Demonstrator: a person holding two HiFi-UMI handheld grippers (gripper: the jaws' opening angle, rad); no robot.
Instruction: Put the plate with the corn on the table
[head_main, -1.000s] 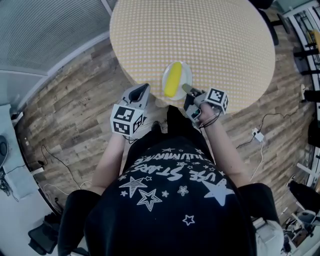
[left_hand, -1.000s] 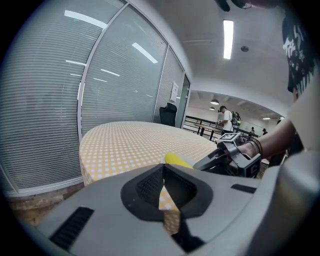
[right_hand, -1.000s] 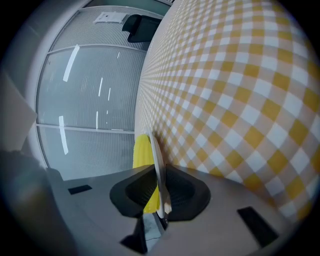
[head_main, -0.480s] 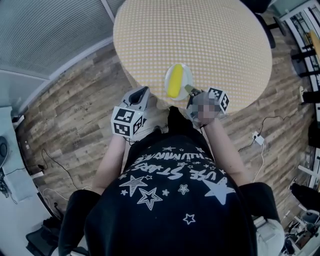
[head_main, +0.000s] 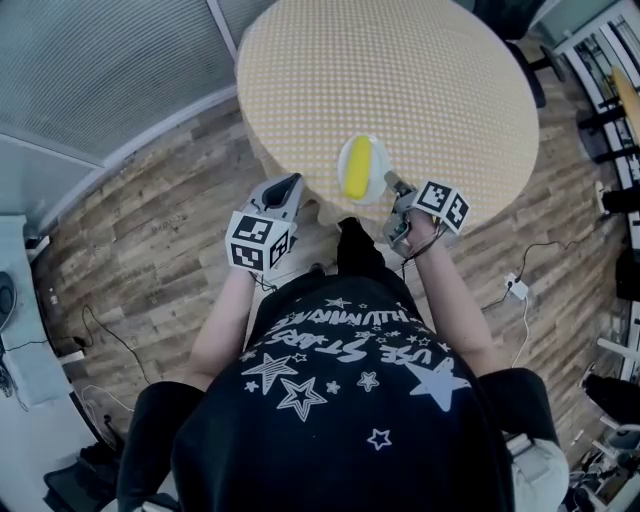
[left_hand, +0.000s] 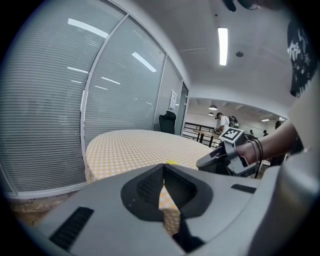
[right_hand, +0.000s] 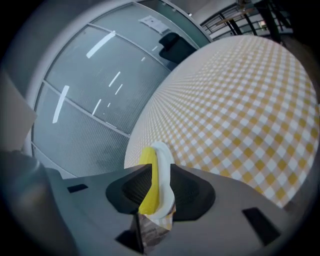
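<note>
A white plate (head_main: 362, 168) with a yellow corn cob (head_main: 356, 167) on it hangs over the near edge of the round table (head_main: 400, 70) with its yellow checked cloth. My right gripper (head_main: 389, 180) is shut on the plate's near right rim. In the right gripper view the plate (right_hand: 165, 175) and the corn (right_hand: 148, 187) show edge-on between the jaws of that gripper (right_hand: 160, 172). Whether the plate rests on the cloth cannot be told. My left gripper (head_main: 291, 182) sits left of the plate beside the table edge, shut on nothing (left_hand: 163, 175).
Wood floor (head_main: 150, 190) surrounds the table, and a glass wall with blinds (head_main: 90, 60) runs at the far left. Cables and a power strip (head_main: 517, 287) lie on the floor at the right. A dark chair (head_main: 535, 70) stands at the table's far right.
The right gripper and the plate have shifted slightly to the right along the table's near edge. The left gripper has hardly moved and stays shut.
</note>
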